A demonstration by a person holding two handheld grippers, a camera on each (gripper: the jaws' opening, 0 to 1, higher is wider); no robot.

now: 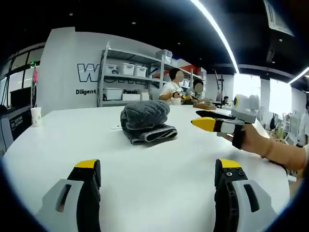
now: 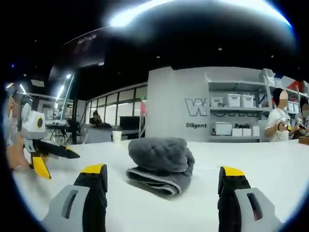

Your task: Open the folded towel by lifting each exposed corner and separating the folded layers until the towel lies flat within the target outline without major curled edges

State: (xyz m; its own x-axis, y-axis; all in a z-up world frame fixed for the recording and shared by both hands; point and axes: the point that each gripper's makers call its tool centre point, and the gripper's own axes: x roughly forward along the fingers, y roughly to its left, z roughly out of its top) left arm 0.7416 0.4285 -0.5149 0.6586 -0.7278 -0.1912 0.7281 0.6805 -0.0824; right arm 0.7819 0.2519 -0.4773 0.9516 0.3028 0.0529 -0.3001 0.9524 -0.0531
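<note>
Towel [image 2: 161,164], grey and still folded in a lumpy bundle, lies on the white table [image 1: 145,183], untouched by either tool. Nearest in each view, the left gripper [image 1: 157,170] and right gripper [image 2: 162,175] both stand with jaws wide apart and empty, short of the cloth. Farther back, a paper cup [image 1: 35,116], then shelving [image 1: 130,77] with bins, where two people stand.

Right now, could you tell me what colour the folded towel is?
Dark grey; the towel shows best in the right gripper view.
</note>
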